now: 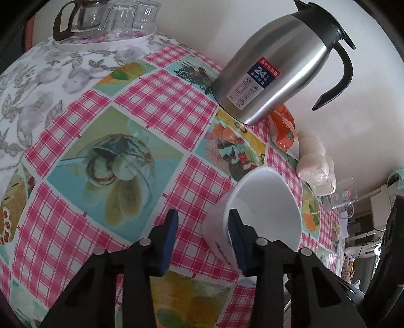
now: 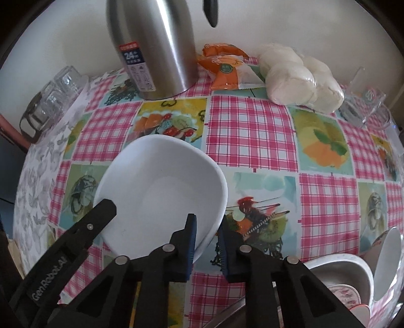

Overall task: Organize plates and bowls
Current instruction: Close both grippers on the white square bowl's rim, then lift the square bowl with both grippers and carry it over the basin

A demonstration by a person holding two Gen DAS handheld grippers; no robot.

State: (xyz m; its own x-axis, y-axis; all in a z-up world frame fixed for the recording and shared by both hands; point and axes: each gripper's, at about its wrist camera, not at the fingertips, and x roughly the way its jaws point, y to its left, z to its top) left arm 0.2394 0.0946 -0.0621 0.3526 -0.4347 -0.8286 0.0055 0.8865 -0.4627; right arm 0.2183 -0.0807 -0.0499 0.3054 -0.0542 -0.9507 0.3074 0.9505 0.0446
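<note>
White bowl [image 2: 161, 191] empty, rim between right gripper [image 2: 207, 248] jaws

Beyond the jaws: steel thermos [image 2: 154, 48], orange packet [image 2: 224, 69], bagged white buns [image 2: 300, 80], glass jug [image 1: 78, 20].

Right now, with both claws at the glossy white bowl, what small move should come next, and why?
Probably close the left claw on the glossy white bowl: one pad sits at its rim, the other stands clear. The right claw pinches the rim's other side, so lifting should wait.
</note>
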